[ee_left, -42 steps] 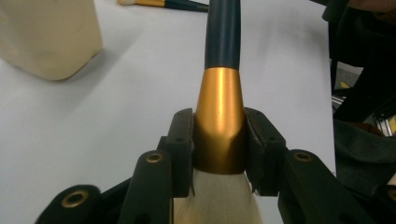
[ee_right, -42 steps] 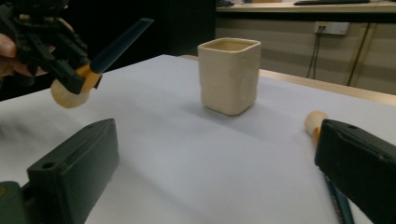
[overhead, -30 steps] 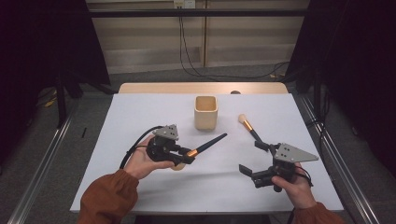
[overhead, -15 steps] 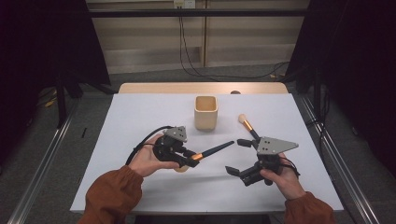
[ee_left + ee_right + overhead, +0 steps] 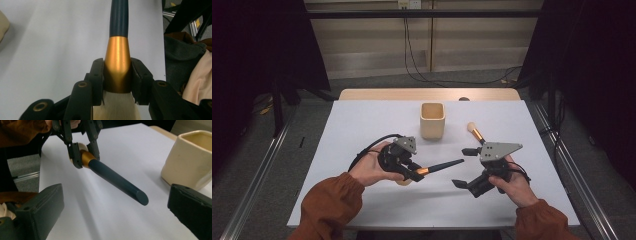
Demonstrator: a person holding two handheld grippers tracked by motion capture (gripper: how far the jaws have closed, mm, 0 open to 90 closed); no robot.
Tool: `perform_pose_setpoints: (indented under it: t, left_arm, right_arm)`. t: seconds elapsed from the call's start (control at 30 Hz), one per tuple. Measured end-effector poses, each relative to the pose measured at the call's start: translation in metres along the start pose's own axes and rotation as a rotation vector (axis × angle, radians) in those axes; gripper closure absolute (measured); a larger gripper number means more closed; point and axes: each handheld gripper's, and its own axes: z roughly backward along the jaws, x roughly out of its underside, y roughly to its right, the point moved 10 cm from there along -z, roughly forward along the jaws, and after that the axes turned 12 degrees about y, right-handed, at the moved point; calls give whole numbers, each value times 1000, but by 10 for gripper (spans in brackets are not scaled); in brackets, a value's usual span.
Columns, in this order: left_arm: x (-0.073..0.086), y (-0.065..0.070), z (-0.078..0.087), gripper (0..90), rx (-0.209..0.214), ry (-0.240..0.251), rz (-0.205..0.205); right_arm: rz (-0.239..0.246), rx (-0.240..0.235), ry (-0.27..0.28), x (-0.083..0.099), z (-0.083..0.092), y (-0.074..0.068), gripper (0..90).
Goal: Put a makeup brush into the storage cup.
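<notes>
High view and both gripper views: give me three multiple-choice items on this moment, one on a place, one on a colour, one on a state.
1. Where does the small tan-headed brush lie?
A. inside the cup
B. on the white table, right of the cream square cup
C. in the right gripper

2. What colour is the ferrule of the dark-blue-handled makeup brush?
A. gold
B. silver
C. red

3. How does the left gripper stand?
A. open above the cup
B. open beside the brush
C. shut on the brush's ferrule

Answers: 1 B, the high view shows it flat on the table beside the cup. 2 A, the left gripper view shows gold metal. 3 C, both jaws press the ferrule, while the right gripper stands open.
</notes>
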Motion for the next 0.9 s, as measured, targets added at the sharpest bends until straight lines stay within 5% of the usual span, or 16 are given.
perform_pose_setpoints:
  t: [0.9]
  left_arm:
    - [6, 1, -8, 663, 29, -188, -16]
  right_arm:
    - [47, -186, -404, 24, -17, -7, 33]
